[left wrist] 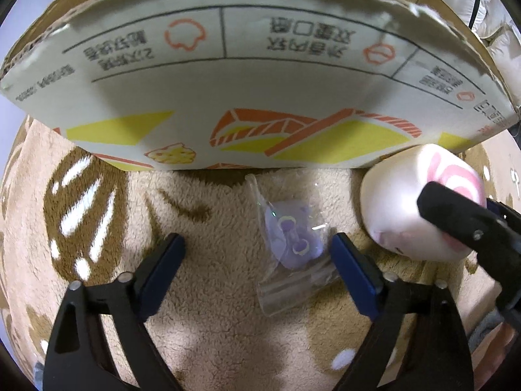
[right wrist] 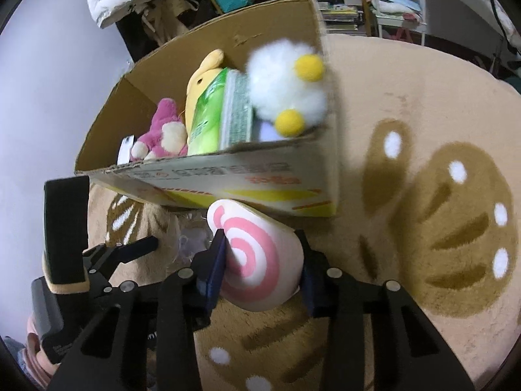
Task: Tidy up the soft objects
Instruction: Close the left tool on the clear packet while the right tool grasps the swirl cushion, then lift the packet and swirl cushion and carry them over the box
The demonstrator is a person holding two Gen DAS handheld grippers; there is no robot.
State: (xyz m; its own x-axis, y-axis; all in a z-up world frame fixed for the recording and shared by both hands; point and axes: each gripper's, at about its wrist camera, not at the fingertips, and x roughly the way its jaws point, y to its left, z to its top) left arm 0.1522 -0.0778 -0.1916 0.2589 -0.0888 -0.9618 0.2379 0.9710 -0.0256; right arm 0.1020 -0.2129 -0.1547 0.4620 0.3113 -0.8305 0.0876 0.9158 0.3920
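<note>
My right gripper (right wrist: 260,260) is shut on a white squishy roll with a pink swirl (right wrist: 257,257), held just above the rug in front of the cardboard box (right wrist: 228,179). The same roll (left wrist: 420,202) shows at the right of the left wrist view, with the right gripper's finger on it. My left gripper (left wrist: 257,251) is open, low over the rug, its fingers either side of a purple soft toy in a clear plastic bag (left wrist: 293,241). The box holds a pink plush (right wrist: 162,133), a yellow plush (right wrist: 205,68), a green pack (right wrist: 208,110) and a white fluffy toy with yellow balls (right wrist: 286,88).
The box's printed side wall (left wrist: 247,81) stands close in front of the left gripper. A beige rug with brown paw patterns (right wrist: 439,195) covers the floor. Shelves with books and clutter (right wrist: 342,9) stand behind the box.
</note>
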